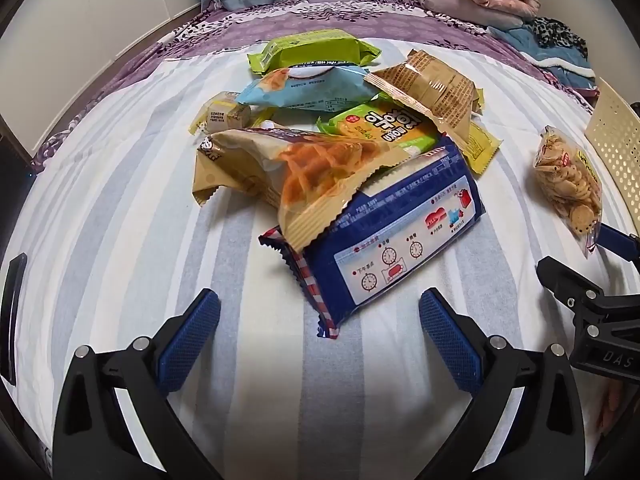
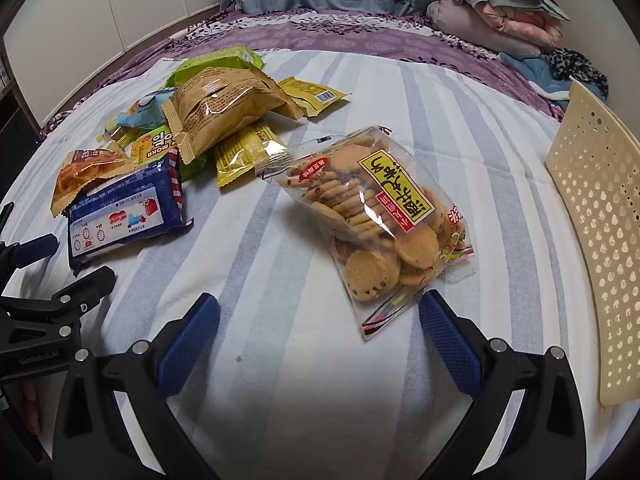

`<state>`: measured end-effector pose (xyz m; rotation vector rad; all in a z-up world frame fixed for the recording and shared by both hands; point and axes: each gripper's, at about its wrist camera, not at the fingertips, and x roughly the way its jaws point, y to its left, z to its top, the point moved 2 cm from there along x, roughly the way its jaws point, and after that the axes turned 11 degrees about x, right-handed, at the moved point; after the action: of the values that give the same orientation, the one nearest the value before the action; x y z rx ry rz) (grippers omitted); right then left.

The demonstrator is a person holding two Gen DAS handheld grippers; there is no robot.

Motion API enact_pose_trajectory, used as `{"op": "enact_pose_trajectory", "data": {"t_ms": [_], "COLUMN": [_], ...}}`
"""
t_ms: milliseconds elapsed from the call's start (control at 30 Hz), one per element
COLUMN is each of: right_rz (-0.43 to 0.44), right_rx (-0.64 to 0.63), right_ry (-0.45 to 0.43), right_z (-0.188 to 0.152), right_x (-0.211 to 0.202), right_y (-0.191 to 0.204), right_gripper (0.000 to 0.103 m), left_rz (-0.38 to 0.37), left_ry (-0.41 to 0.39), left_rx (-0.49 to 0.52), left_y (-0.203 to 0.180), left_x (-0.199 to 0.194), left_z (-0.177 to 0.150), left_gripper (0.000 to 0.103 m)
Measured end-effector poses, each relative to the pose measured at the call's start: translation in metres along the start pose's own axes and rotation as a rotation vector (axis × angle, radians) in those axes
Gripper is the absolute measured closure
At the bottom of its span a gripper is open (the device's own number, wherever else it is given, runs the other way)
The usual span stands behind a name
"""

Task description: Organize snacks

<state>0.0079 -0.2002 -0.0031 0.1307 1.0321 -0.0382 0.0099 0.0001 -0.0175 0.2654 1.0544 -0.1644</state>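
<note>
A pile of snack packets lies on the striped sheet. Nearest my left gripper point(image 1: 320, 320) is a blue packet point(image 1: 392, 236), with a waffle packet point(image 1: 304, 176) lying over its far end. Behind are a brown packet point(image 1: 432, 88), a yellow-green packet point(image 1: 384, 128), a light blue packet point(image 1: 304, 88) and a green packet point(image 1: 312, 50). My left gripper is open and empty, just short of the blue packet. My right gripper point(image 2: 320, 320) is open and empty. A clear bag of cookies point(image 2: 376, 216) lies just ahead of it, near its right finger. The cookie bag also shows in the left wrist view point(image 1: 568, 180).
A cream perforated basket point(image 2: 600, 220) stands on the bed at the right. Folded blankets and clothes point(image 2: 500, 12) are piled at the far right. A purple patterned cover point(image 2: 340, 32) spans the far side of the bed. The left gripper's body point(image 2: 48, 312) shows at the right wrist view's left edge.
</note>
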Motion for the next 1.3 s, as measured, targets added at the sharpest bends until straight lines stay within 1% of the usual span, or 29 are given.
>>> {"op": "enact_pose_trajectory", "data": {"t_ms": [1300], "right_rz": [0.000], "right_rx": [-0.003], "right_ry": [0.001], "right_z": [0.0007], "right_x": [0.0001], "right_y": [0.0000], "right_gripper": [0.005], "left_rz": [0.005], "left_ry": [-0.004], "left_rx": [0.002], "left_y": [-0.0003], "left_x": [-0.0003], "left_z": [0.0000], "left_gripper": [0.002]}}
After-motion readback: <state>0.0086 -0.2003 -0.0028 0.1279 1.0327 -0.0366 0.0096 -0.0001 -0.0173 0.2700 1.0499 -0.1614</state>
